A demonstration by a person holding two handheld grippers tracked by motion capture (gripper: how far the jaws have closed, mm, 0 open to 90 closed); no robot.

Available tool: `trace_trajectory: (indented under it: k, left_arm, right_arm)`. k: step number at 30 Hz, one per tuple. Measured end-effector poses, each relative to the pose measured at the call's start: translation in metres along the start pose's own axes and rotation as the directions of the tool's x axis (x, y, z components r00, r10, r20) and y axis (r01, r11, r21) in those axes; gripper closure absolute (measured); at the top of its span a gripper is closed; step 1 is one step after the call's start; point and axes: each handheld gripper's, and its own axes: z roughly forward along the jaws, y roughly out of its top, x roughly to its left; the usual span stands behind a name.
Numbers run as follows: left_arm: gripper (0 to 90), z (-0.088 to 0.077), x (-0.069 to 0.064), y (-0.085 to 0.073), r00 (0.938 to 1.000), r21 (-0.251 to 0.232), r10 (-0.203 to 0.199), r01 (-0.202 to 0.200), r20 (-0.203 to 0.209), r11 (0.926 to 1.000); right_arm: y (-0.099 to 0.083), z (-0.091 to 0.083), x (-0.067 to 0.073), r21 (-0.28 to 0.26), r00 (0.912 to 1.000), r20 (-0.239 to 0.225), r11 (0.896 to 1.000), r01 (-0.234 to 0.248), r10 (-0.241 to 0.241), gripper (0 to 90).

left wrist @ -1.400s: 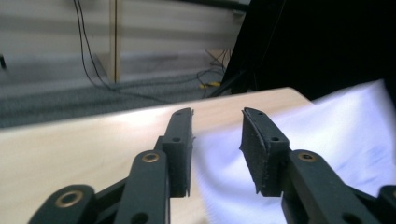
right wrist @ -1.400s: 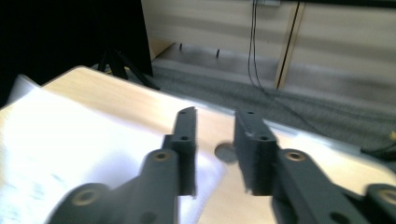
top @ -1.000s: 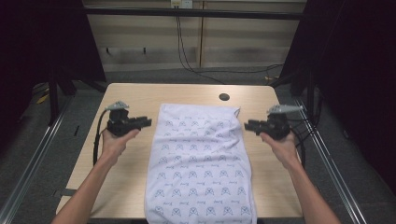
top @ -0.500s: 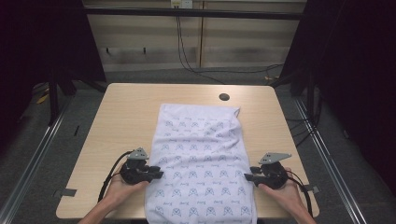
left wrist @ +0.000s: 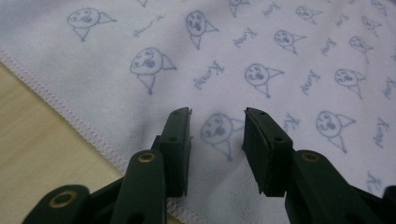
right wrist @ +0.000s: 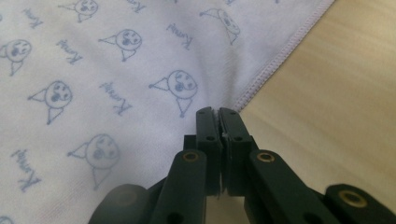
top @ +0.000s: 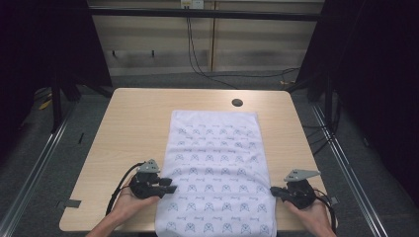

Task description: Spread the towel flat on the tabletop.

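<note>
Left tool [left wrist: 217,135] has jaws apart, just opening, over the towel's [top: 217,168] left edge, w/ cloth below them but not pinched. Right tool [right wrist: 218,122] has just clenched on the right hem. Towel lies flat on the surface [top: 133,123], near end at the front edge.

Both grippers: black bodies, each topped by a grey three-cornered plate. Left gripper [top: 169,188] trails a black cable looping from its rear. Right gripper [top: 273,190] likewise cabled. Jaws are dark, flat-faced blocks on black link arms, with brass-coloured pivot rivets and small recessed screws. Forearms bare, no sleeves.
</note>
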Motion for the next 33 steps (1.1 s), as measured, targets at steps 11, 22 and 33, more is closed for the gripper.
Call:
trace_trajectory:
  k: [11,22,33]
  left_arm:
    - [86.4,-0.013,-0.037,-0.019,0.9937,0.106,0.034,-0.045,0.107,0.9934]
    - [74.2,-0.008,0.012,0.022,0.9996,-0.052,-0.019,0.021,0.022,0.9985]
    - [76.4,0.008,0.066,0.049,0.9916,-0.094,-0.101,0.094,-0.081,0.9911]
  right_arm:
    - [-0.025,-0.028,0.024,0.028,0.9968,-0.081,1.0,0.003,-0.001,84.7]
    - [0.012,-0.012,-0.01,-0.152,0.9942,-0.096,0.986,-0.062,0.047,61.3]
    - [0.076,0.038,-0.021,-0.146,0.9972,-0.073,0.989,0.006,-0.017,54.6]
